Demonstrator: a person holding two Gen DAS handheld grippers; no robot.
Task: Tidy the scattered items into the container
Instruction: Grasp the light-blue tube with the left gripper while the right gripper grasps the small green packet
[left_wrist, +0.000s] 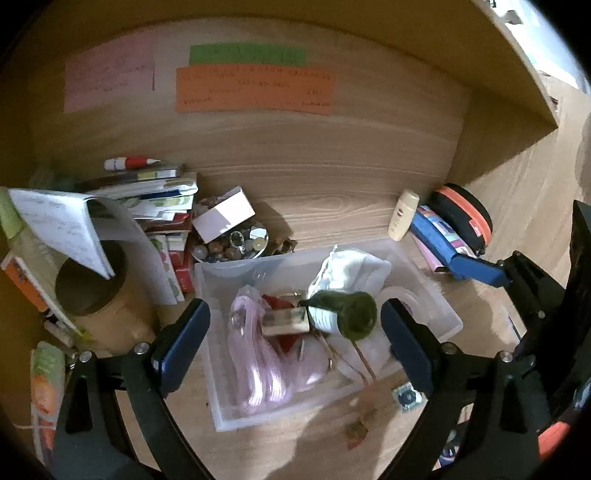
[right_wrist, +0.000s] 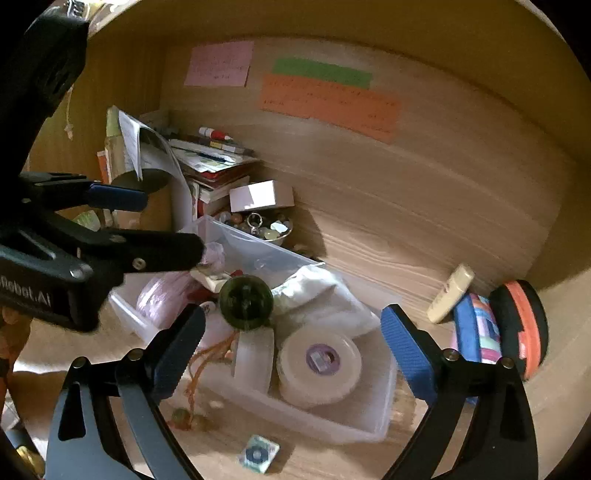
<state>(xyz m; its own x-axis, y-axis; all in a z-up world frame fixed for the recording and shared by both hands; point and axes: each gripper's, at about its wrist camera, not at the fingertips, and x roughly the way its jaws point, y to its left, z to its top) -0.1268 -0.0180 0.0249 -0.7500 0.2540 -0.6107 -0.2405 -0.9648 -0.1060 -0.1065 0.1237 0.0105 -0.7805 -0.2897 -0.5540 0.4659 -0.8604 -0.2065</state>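
A clear plastic container sits on the wooden desk and also shows in the right wrist view. In it lie a dark green bottle, pink coiled tubing, a white cloth and white tape rolls. A beaded cord hangs over the rim onto the desk. A small square packet lies on the desk in front. My left gripper is open above the container. My right gripper is open above it too.
A stack of books and a cardboard tube stand at the left. A bowl of stones sits behind the container. A cream bottle, blue pouch and black-orange case lie at the right. Coloured notes hang on the back wall.
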